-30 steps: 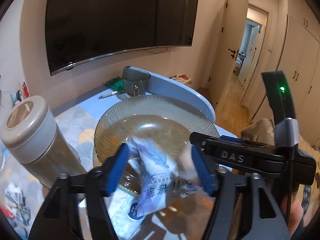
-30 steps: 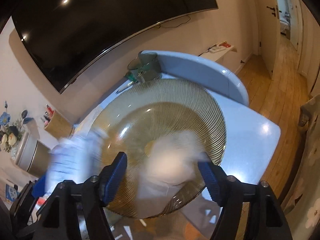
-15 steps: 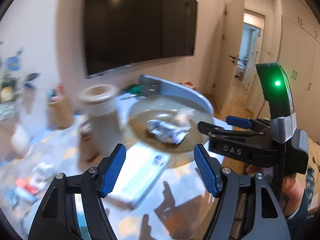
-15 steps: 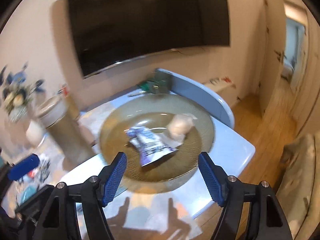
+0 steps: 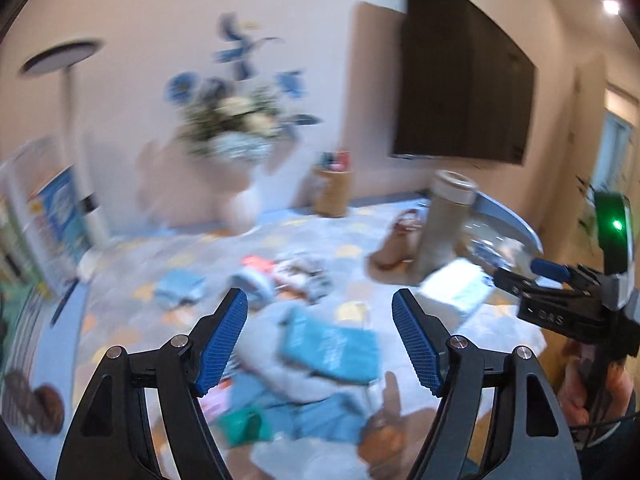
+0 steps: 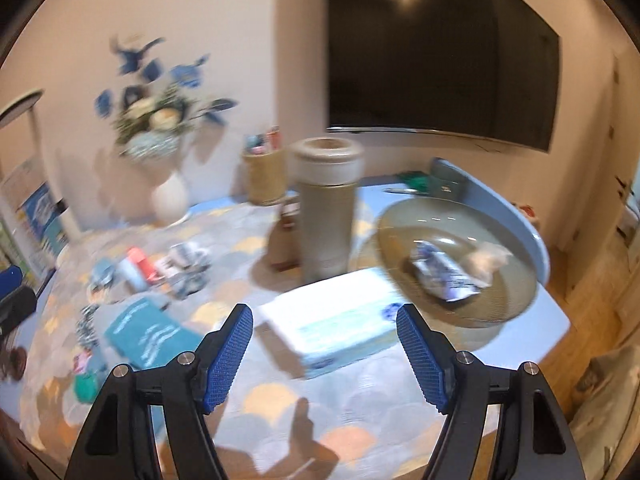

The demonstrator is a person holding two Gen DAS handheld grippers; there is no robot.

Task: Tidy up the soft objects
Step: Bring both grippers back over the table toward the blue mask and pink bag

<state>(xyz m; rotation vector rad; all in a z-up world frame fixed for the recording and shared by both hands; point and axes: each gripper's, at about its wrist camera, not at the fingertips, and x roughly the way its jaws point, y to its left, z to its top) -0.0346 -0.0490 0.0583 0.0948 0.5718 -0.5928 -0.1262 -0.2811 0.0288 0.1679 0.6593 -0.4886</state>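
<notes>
At the near edge of the right wrist view: right gripper [image 6: 324, 356], two blue pads spread wide, nothing between them, raised above the patterned table cover [image 6: 280, 400]. Just beyond the pads: one white and pale-blue tissue pack [image 6: 340, 322], lying flat. To its right, touching or just beside it: one ribbed glass plate [image 6: 516, 300], carrying two soft items, one crumpled blue-and-white packet [image 6: 440, 276] and one whitish wad [image 6: 486, 262], side by side near the plate's middle. Behind the tissue pack: one tall beige lidded flask [image 6: 326, 208], upright, with one small brown bottle [image 6: 286, 240] just beside it on the left. Left of the pads: one teal flat pack [image 6: 150, 334]; beyond it, a loose cluster of small soft items [image 6: 160, 270], too blurred to count. Farther back: one pen holder [image 6: 266, 176], one white vase with blue and cream flowers [image 6: 170, 196], one wall-mounted dark screen [image 6: 440, 52].

At the near edge of the left wrist view: left gripper [image 5: 320, 340], jaws just widened further, pads well apart, empty, above the same teal flat pack [image 5: 332, 348] and several blue cloths, heavily blurred, not countable. At the right edge: the second gripper body in one hand [image 5: 588, 392].
</notes>
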